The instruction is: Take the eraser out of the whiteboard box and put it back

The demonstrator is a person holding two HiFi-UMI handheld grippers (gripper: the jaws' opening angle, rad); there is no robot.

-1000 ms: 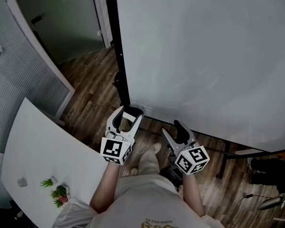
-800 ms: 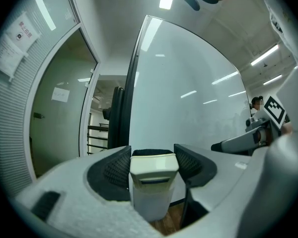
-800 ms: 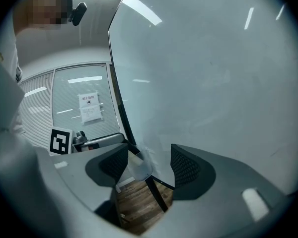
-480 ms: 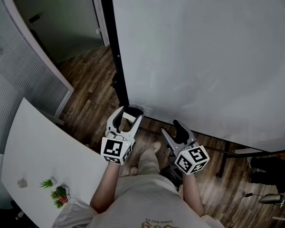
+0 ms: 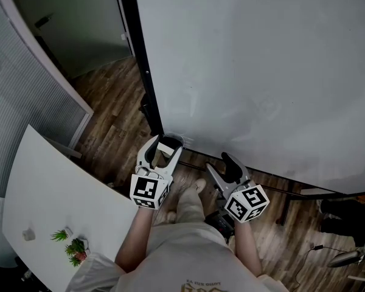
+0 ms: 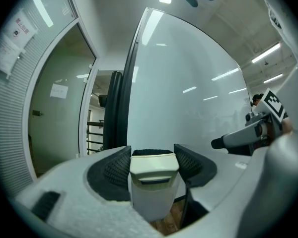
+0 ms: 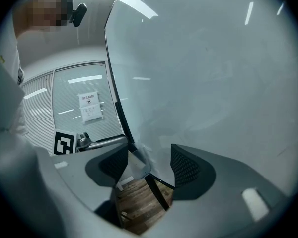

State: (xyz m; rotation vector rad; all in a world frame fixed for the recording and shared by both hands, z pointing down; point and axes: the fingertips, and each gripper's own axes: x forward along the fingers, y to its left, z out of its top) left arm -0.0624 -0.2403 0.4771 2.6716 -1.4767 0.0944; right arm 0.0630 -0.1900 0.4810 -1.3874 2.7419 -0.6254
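Whiteboard (image 5: 261,72) near ahead of eraser (image 6: 154,182); white table (image 5: 55,187), plant (image 5: 73,248) at left

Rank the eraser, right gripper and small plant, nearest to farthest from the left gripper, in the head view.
1. eraser, between the left gripper's jaws.
2. right gripper, to its right.
3. small plant, on the table, lower left.
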